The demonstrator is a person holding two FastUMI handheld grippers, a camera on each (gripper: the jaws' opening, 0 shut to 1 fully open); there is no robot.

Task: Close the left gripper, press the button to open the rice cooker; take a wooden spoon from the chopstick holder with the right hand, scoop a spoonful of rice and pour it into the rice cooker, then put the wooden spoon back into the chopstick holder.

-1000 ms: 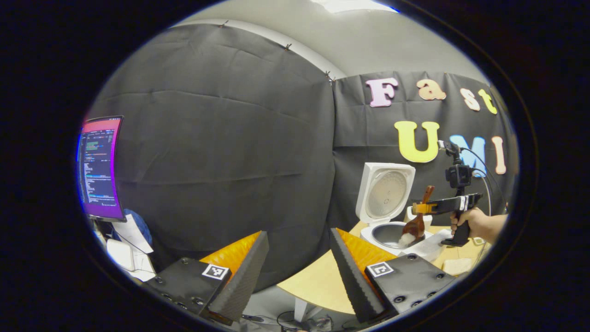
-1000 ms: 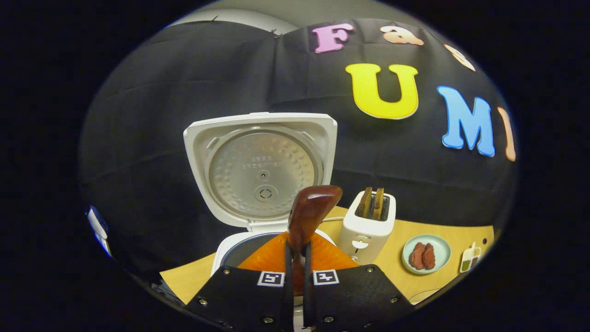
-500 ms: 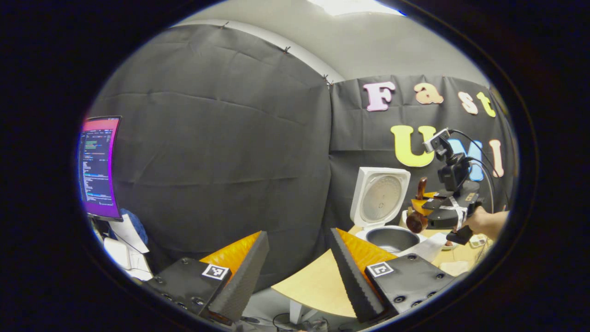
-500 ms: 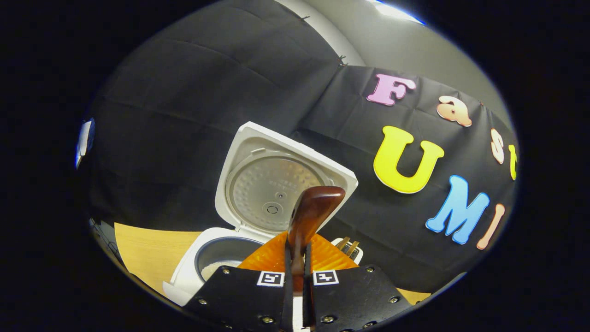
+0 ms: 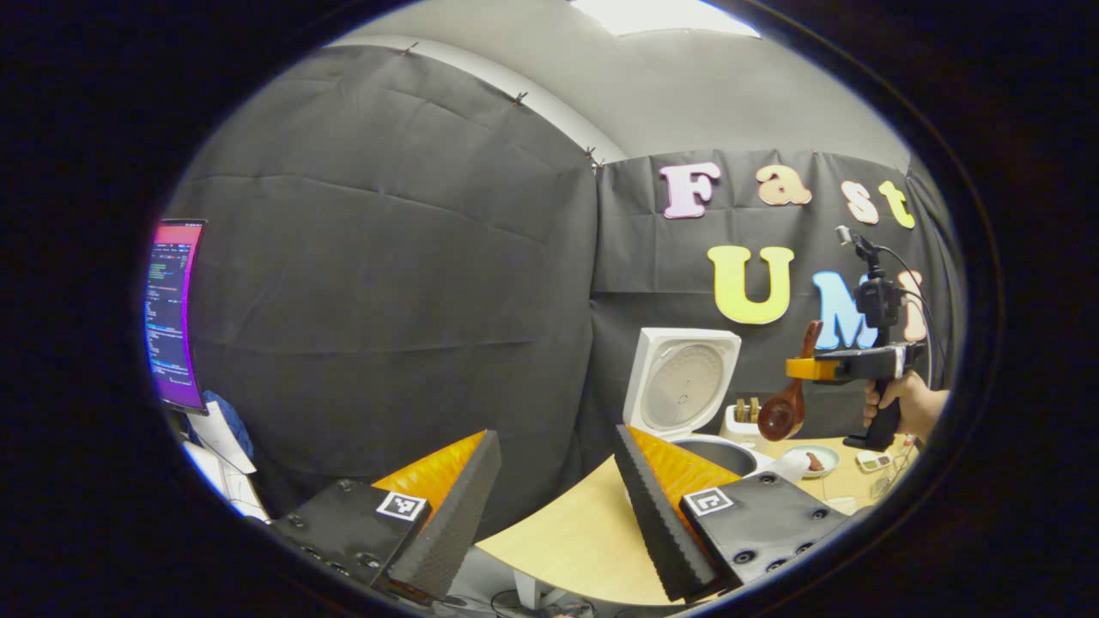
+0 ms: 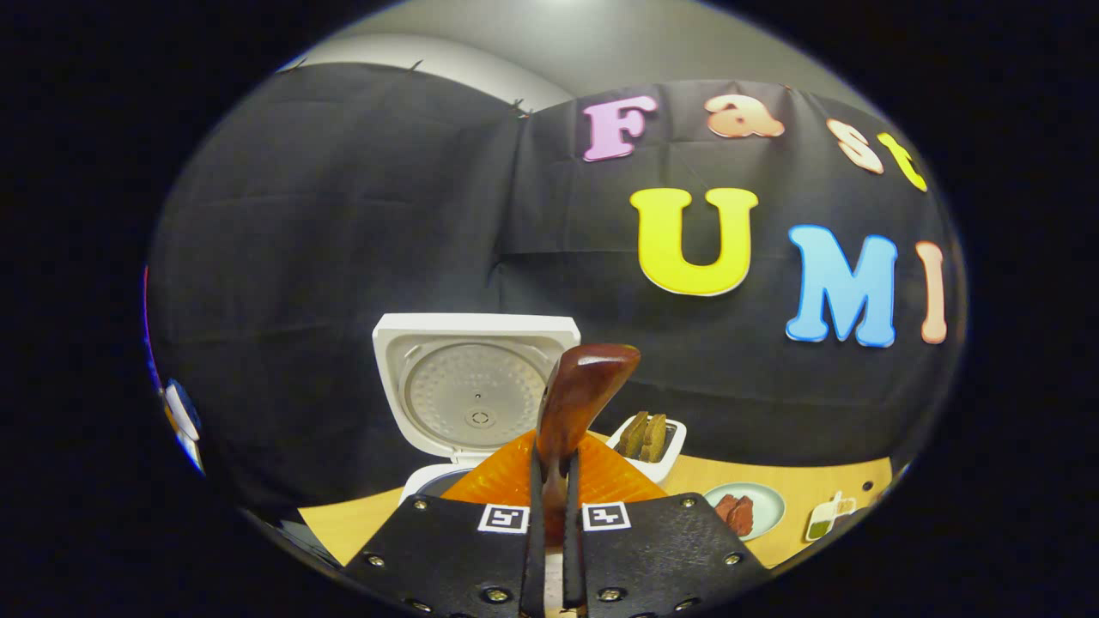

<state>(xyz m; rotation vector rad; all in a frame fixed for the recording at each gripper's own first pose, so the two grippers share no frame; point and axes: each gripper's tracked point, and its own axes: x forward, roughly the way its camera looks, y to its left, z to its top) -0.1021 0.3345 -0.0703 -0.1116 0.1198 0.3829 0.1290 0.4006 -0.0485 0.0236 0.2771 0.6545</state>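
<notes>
In the left gripper view the wooden spoon (image 5: 783, 410) is seen hanging bowl-down from the right hand-held gripper (image 5: 803, 368), whose jaws are clamped on the handle. Its bowl now looks empty and dark, whereas a second ago it was tipped at the mouth of the rice cooker (image 5: 687, 390) with a white heap of rice on it. Since then the spoon has been lifted clear and carried to the right, so that it is held above the tabletop (image 5: 567, 536), level with the raised lid and beside the toaster (image 5: 743, 419). The pour is therefore judged complete, and only the return of the spoon to the chopstick holder is left; the holder itself cannot be made out with certainty.

In the right gripper view the handle end (image 6: 586, 382) is seen standing up between the closed fingers, with the cooker's lid (image 6: 475, 384) open behind it. The toaster (image 6: 649, 444), a small plate (image 6: 745, 510) of brown pieces and a little condiment dish (image 6: 825, 518) are spread along the tabletop to the right.

The left hand-held gripper (image 5: 554, 515) is held low and well away from the cooker, with its fingers spread wide and nothing between them.
</notes>
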